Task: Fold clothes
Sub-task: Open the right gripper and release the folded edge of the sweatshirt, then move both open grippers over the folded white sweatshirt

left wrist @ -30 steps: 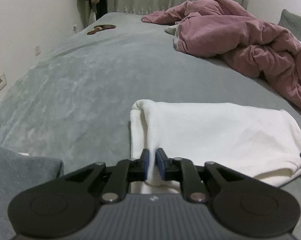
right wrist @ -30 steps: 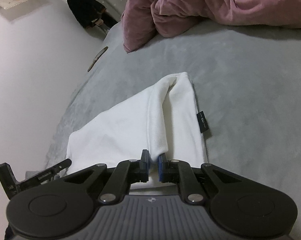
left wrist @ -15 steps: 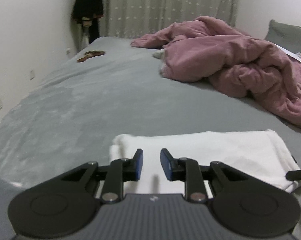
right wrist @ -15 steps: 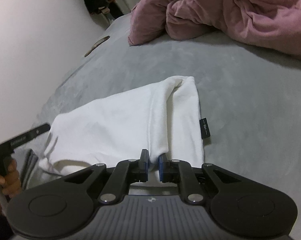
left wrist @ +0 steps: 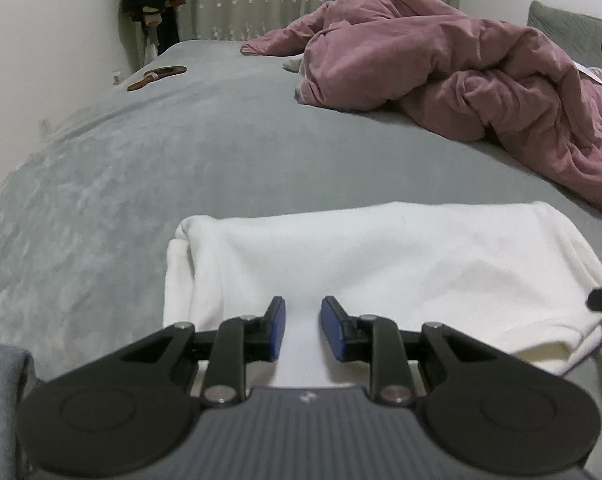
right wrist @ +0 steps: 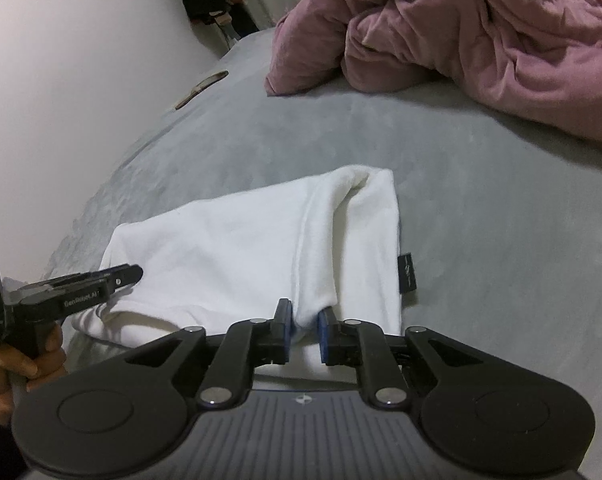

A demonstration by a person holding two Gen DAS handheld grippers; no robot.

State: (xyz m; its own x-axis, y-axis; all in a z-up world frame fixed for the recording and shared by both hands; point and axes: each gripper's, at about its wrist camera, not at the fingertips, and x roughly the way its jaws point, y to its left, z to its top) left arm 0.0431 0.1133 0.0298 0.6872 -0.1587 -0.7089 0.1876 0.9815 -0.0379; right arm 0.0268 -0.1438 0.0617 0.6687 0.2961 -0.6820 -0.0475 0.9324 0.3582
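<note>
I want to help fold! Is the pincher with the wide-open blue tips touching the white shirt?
Cannot tell. In the left wrist view, the left gripper is open over the white shirt, but contact isn't clear.

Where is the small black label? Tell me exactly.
In the right wrist view, the black label sticks out from the right edge of the white garment onto the grey bedspread, just right of the right gripper.

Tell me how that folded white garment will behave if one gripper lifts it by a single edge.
The white garment is probably floppy: its layers sag and crease where they lie on the grey bedspread. Lifted from one edge, the fold would likely fall open, since loose layers gape at its near corner. It looks light, and soft enough to pinch easily.
</note>
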